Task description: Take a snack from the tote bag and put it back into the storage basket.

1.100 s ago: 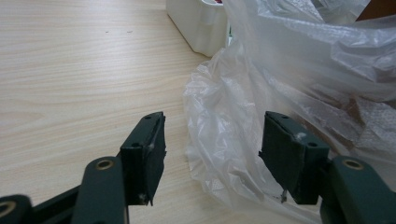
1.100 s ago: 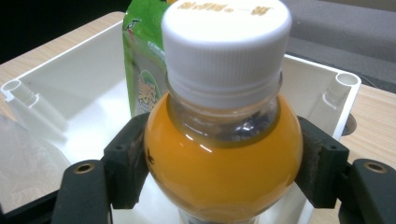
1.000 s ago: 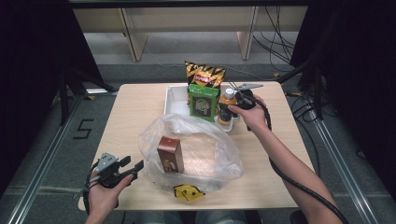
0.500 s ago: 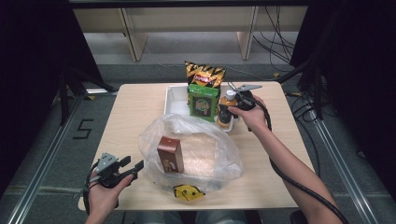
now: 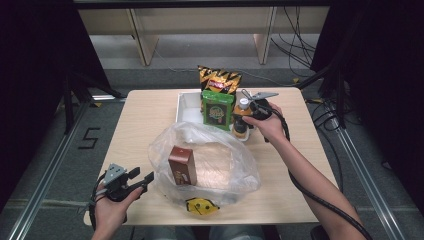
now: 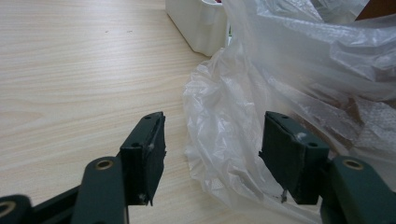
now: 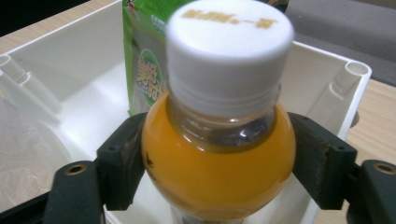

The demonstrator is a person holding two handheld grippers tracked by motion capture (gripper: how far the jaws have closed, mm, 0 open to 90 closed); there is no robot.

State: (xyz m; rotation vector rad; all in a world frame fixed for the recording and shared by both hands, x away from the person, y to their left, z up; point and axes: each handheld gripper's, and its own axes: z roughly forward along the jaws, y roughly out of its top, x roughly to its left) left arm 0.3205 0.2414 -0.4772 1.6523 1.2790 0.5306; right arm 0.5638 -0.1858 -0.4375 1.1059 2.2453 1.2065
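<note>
Right gripper (image 7: 219, 154): we see its two black jaws closed against the shoulder of the orange juice bottle (image 7: 219, 163), one pad on each side just below the white cap (image 7: 229, 51), so the bottle sits directly between the jaws. We judge this high grip is chosen because the bottle stands upright at the near right corner of the white bin (image 5: 186, 107), where only its upper part is free to reach. Beside the bottle, within the bin, stands the green packet (image 5: 217, 109), and behind that the chip bag (image 5: 219, 80). Left gripper (image 6: 212, 149): we see its jaws spread wide and holding nothing, with the rim of the clear plastic bag (image 6: 243, 121) lying between them but ungripped. We take this as a stance for seizing and steadying the bag, which lies just in front of the bin and already contains the brown box (image 5: 182, 165). A yellow packet (image 5: 201, 206) lies at the bag's near edge, farthest from the bin.
</note>
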